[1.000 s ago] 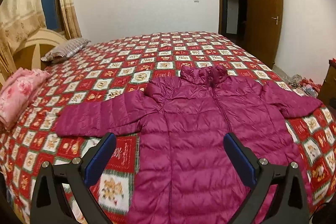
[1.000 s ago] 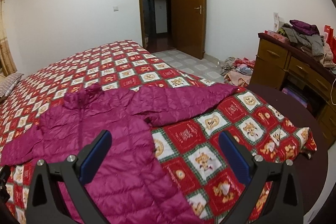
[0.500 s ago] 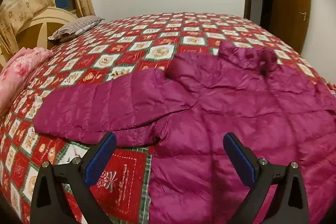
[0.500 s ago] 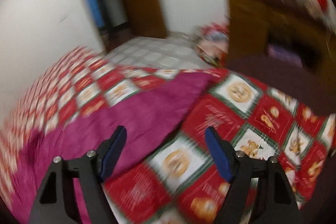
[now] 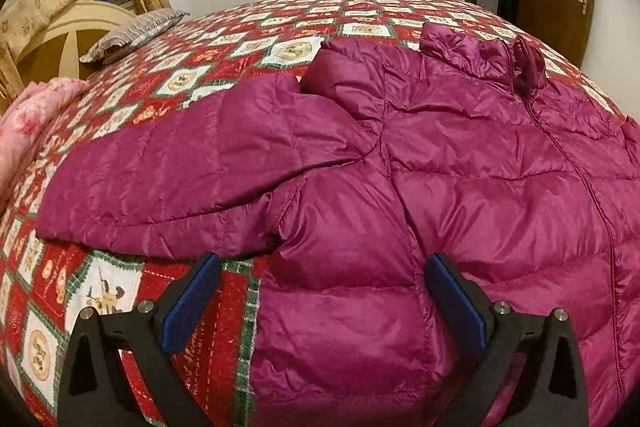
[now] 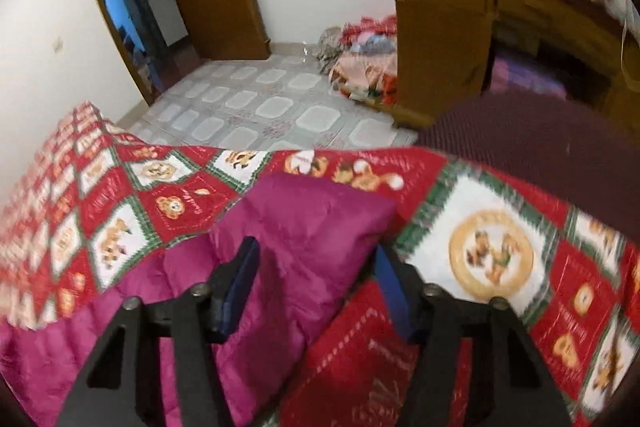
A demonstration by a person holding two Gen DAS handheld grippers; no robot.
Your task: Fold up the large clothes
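Across the patterned bedspread [image 5: 280, 39] the magenta puffer jacket [image 5: 460, 187] lies flat and unfolded, my left gripper [image 5: 320, 301] spread wide over its side seam, my right gripper [image 6: 314, 283] closing around the sleeve cuff [image 6: 320, 223] (not yet pinched, I judge), which next needs carrying inward.

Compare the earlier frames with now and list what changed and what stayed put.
Both grippers dropped closer to the purple jacket. The left gripper, jaws wide, came in over the side of the jacket's body below the armpit. The right gripper swung out to the sleeve end; its jaws are closing with the cuff between them, not yet pinched. The jacket lies flat on the quilt as before.
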